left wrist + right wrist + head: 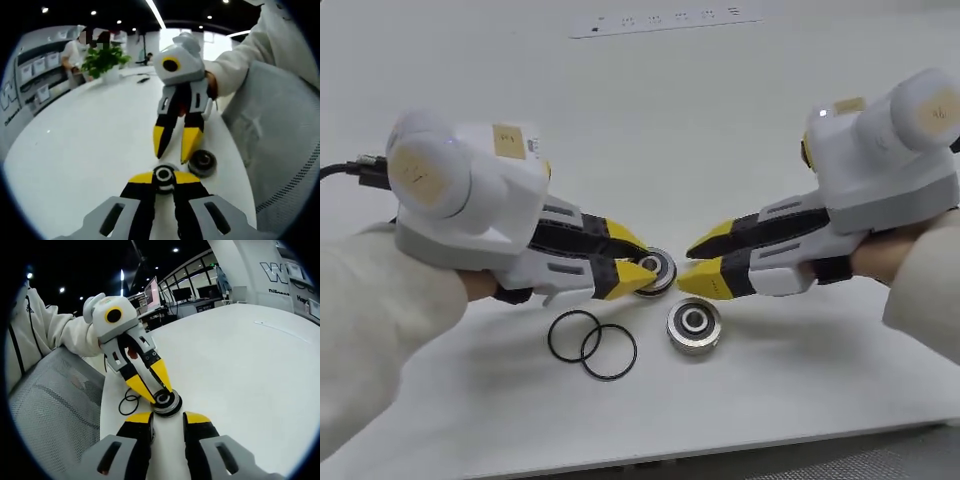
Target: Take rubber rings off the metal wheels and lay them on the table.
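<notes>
My left gripper (648, 262) is shut on a small metal wheel (658, 272) and holds it just above the white table; in the left gripper view the wheel (164, 176) sits between the yellow tips. Just right of that wheel, my right gripper (686, 267) is open, its tips a short gap away. The right gripper view has the held wheel (166, 403) right ahead of its spread jaws. A second wheel (695, 326) lies flat on the table below the tips. Two black rubber rings (591, 344) lie overlapping on the table.
A white power strip (665, 18) lies at the far end of the table. The table's front edge (720, 445) runs close below the rings. A person stands by a potted plant (104, 60) in the distance.
</notes>
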